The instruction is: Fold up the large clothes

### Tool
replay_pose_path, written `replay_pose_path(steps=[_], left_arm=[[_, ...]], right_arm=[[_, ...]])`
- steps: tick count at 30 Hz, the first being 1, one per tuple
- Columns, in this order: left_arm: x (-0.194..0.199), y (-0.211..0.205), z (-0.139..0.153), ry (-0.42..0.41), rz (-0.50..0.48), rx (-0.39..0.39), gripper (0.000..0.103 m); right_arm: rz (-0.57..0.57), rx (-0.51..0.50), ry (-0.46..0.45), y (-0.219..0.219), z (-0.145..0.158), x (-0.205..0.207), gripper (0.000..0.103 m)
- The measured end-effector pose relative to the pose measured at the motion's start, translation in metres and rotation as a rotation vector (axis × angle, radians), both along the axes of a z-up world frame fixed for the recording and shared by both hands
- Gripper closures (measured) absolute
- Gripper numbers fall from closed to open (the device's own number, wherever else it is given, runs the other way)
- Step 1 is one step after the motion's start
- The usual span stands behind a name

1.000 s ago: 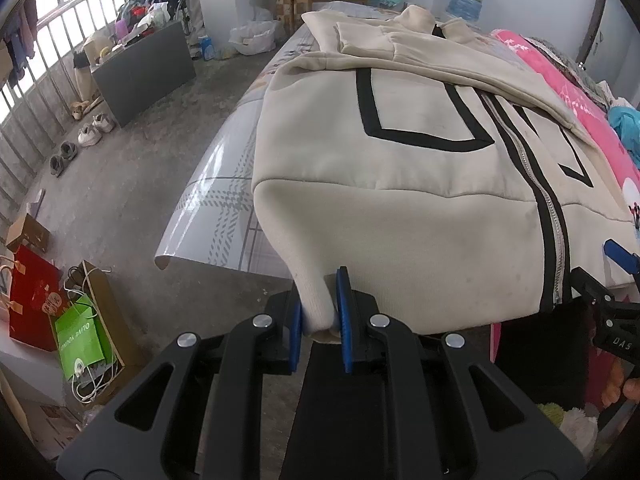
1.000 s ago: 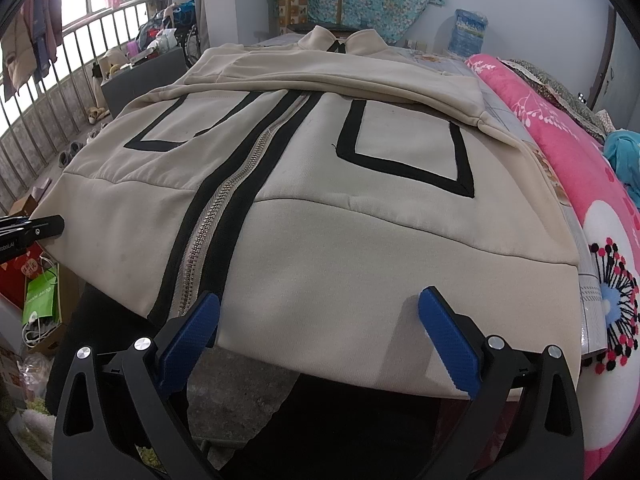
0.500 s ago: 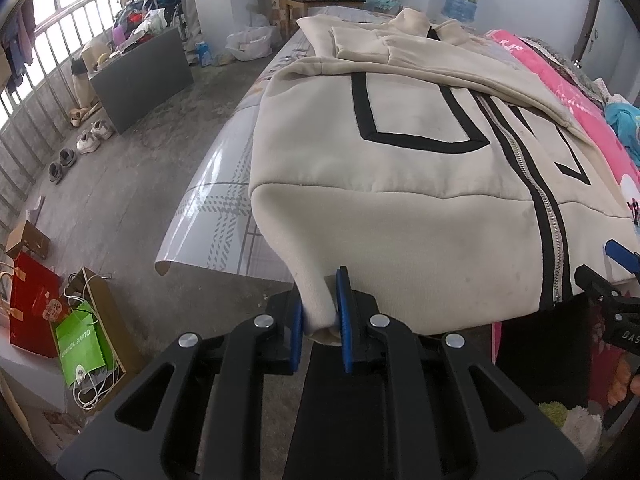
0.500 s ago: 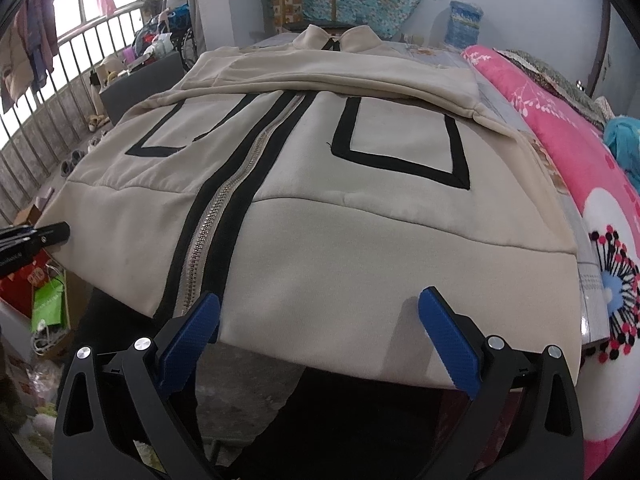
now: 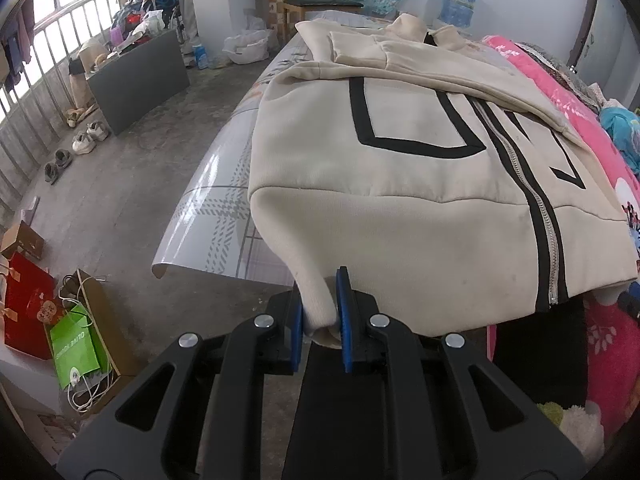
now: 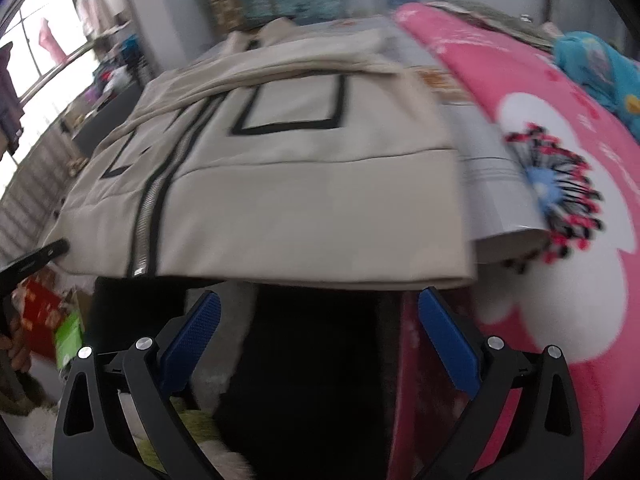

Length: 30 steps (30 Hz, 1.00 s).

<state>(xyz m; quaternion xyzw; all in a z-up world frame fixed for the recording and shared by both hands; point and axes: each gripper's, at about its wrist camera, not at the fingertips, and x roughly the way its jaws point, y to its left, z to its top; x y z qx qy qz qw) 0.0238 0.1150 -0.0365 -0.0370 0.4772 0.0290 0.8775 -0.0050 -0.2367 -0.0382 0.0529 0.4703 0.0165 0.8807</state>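
Observation:
A cream zip jacket point(image 5: 400, 208) with black outlines and a black-edged zipper lies spread on a table, its sleeves folded across the chest. My left gripper point(image 5: 320, 312) is shut on the jacket's near left hem corner, the cloth bunched between the blue pads. In the right wrist view the same jacket point(image 6: 304, 200) fills the middle, blurred by motion. My right gripper point(image 6: 318, 322) stands open just below the hem near its right corner, with nothing between its fingers point(image 6: 448, 340). The left gripper's black body point(image 6: 32, 262) shows at the far left edge there.
The table's glossy grey checked cover point(image 5: 212, 216) hangs off the left side. A pink flowered blanket point(image 6: 560, 208) lies along the right. On the floor to the left stand a green bag point(image 5: 74, 346), a red bag point(image 5: 24, 304), shoes point(image 5: 84, 140) and a grey panel point(image 5: 140, 80).
My right gripper has swung to the right along the hem and rolled, going from under the zipper to near the right corner. The left gripper has stayed clamped on its corner.

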Motion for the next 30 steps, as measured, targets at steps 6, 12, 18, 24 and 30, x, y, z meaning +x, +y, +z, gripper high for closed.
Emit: replay_pose_path(steps=[6, 12, 18, 24, 30], left_arm=[[-0.002, 0.003, 0.001, -0.002, -0.017, -0.006, 0.089], [-0.002, 0.006, -0.003, 0.011, -0.028, -0.043, 0.089], [-0.007, 0.008, 0.001, -0.006, -0.038, -0.062, 0.090], [-0.020, 0.000, 0.023, -0.087, -0.112, -0.051, 0.097], [-0.021, -0.005, 0.049, -0.189, -0.154, -0.102, 0.098]], right_arm=[[-0.116, 0.029, -0.044, -0.038, 0.006, 0.006, 0.006], [-0.166, 0.195, -0.058, -0.062, -0.003, 0.015, 0.011], [-0.231, 0.289, -0.011, -0.071, -0.019, 0.020, 0.050], [-0.238, 0.288, -0.017, -0.066, -0.007, 0.006, 0.096], [-0.199, 0.235, -0.104, -0.053, 0.026, 0.003, 0.097]])
